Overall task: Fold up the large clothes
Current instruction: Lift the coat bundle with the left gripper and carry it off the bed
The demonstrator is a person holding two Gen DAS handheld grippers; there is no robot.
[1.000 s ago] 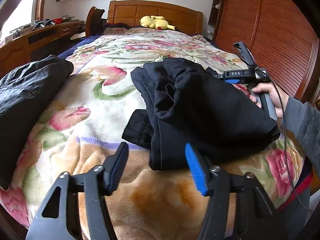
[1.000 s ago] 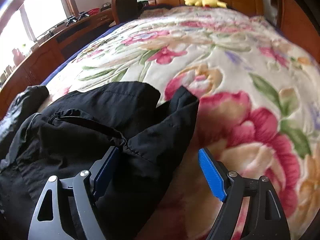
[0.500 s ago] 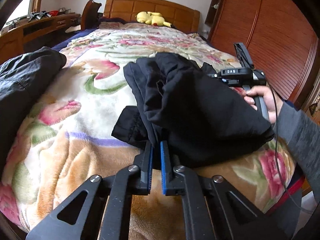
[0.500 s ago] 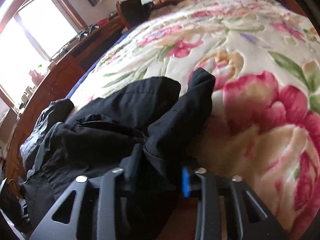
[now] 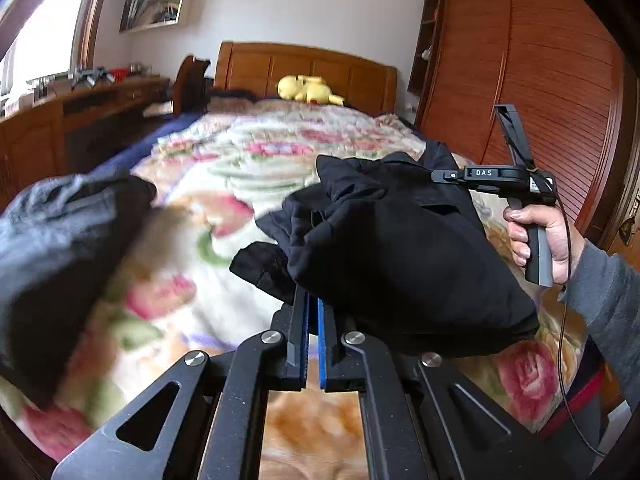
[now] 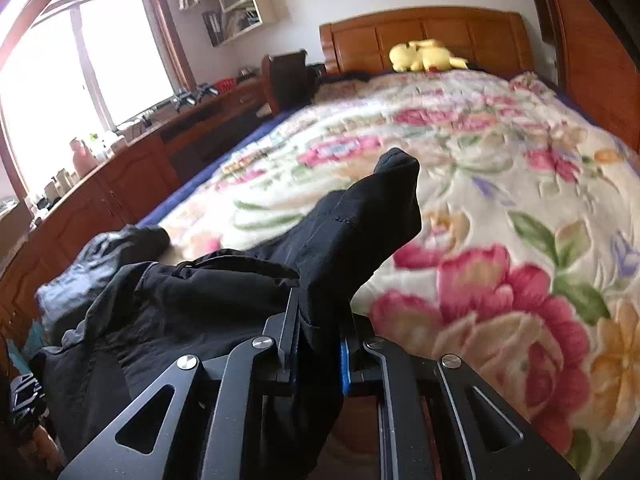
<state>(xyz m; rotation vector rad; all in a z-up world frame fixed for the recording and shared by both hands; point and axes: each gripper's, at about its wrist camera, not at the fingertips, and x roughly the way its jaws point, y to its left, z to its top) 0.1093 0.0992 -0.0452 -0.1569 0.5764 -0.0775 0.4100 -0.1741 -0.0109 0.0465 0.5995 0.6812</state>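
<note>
Left tongs [image 5: 313,308] clenched on lower edge of the black garment [image 5: 400,248], blue pads nearly touching w/ a thin fold pinched between. Right tongs [image 6: 318,336] also clamped on the same garment, thicker bunch of fabric between the fingers; a cloth tip pokes up beyond them.

Garment is bunched, held betw. both tongs above the floral blanket [image 5: 240,168] at the foot end of the bed; loose folds droop on its left side. In left wrist view the right hand [image 5: 548,236] grips the other tool's handle at the garment's far right edge; a thin cable hangs from it.

Second dark garment [image 5: 60,232], greyish-black, lies heaped at blanket's left edge, apart from the held one; also seen in right wrist view at left.

Yellow plush toy [image 6: 426,56] lies by the wooden headboard [image 6: 420,36]. Long wooden surface [image 6: 120,168] runs along bed's left side under the window, small clutter on top. Slatted wooden wardrobe [image 5: 540,80] at right.
</note>
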